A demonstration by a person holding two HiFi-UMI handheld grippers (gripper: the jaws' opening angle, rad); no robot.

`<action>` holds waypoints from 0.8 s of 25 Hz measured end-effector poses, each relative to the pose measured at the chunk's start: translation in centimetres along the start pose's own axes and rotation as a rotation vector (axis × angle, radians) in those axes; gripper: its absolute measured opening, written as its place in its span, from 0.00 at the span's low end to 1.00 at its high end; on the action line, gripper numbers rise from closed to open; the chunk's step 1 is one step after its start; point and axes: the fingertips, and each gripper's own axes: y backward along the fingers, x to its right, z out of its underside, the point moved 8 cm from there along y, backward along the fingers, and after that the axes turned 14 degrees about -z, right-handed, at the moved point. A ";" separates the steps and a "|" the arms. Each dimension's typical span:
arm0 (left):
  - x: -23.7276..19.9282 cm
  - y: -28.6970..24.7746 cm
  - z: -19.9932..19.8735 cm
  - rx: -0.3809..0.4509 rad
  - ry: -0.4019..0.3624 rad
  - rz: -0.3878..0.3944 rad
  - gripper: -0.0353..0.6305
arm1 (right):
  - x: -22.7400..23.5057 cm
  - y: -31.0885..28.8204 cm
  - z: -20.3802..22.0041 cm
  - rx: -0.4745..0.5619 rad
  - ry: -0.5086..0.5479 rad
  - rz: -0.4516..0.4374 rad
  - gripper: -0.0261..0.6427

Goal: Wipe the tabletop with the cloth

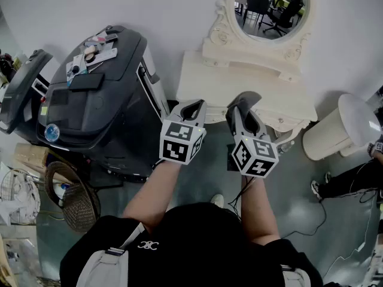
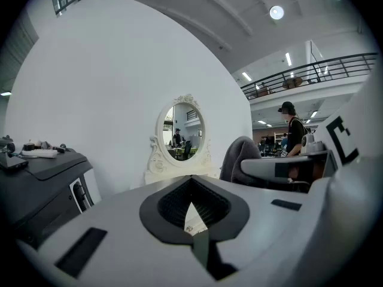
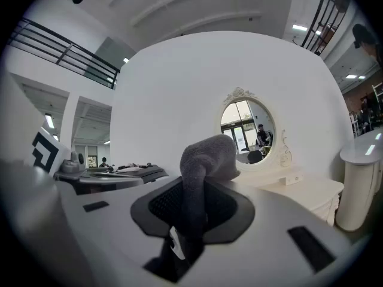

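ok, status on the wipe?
Left gripper shut, empty. Right gripper shut on grey cloth. Cloth in the air, not yet on the cream tabletop. No obstacle seen.

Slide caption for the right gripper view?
Right gripper shut on a grey fleecy cloth, facing the cream carved dressing table and its oval mirror.

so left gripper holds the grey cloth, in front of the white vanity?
No: the right gripper holds the grey cloth, jaws shut on it, per the right gripper view. The left gripper is shut, empty. The white vanity is in front.
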 end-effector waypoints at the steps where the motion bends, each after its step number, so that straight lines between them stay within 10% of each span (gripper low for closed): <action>1: 0.3 -0.3 -0.2 0.001 -0.001 -0.004 0.05 | 0.3 0.0 -0.1 -0.002 0.002 -0.005 0.17; 20: 6.8 -7.9 -1.0 -0.054 0.001 -0.089 0.05 | 11.0 -0.8 -0.8 0.000 -0.037 -0.088 0.17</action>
